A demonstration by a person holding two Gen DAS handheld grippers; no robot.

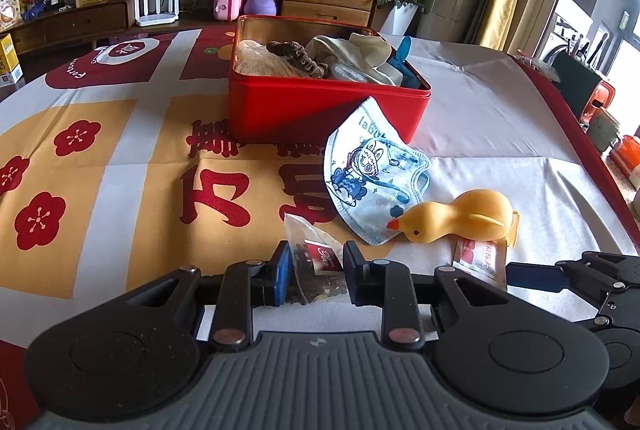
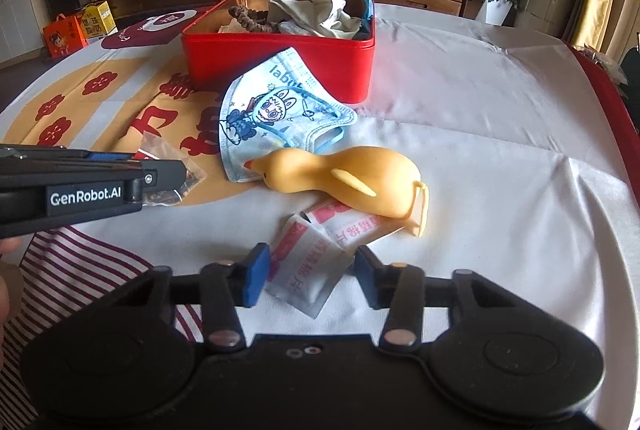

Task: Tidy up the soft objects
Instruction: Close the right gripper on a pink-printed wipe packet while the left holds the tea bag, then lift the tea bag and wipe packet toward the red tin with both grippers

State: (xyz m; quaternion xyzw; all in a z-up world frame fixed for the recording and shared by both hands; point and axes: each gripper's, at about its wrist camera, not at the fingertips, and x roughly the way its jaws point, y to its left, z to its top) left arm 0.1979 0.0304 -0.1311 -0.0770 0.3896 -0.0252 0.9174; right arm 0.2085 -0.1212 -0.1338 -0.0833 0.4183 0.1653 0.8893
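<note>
Soft things lie on my tabletop (image 1: 480, 118), under a white, gold and red cloth, before a long wooden sideboard crowded with plants and boxes.

My left gripper (image 1: 316, 272) is spread around a clear tea bag (image 1: 316, 266); my right gripper (image 2: 310, 272) is spread around a white and red sachet (image 2: 308, 270). Just beyond lie a yellow duck (image 2: 344, 178) and a cartoon face mask (image 2: 272, 114) that leans on the red tin (image 2: 280, 66), which is full of cloth. Only my right view shows a striped cloth (image 2: 80, 262) at the near edge; only my left shows the window side.
</note>
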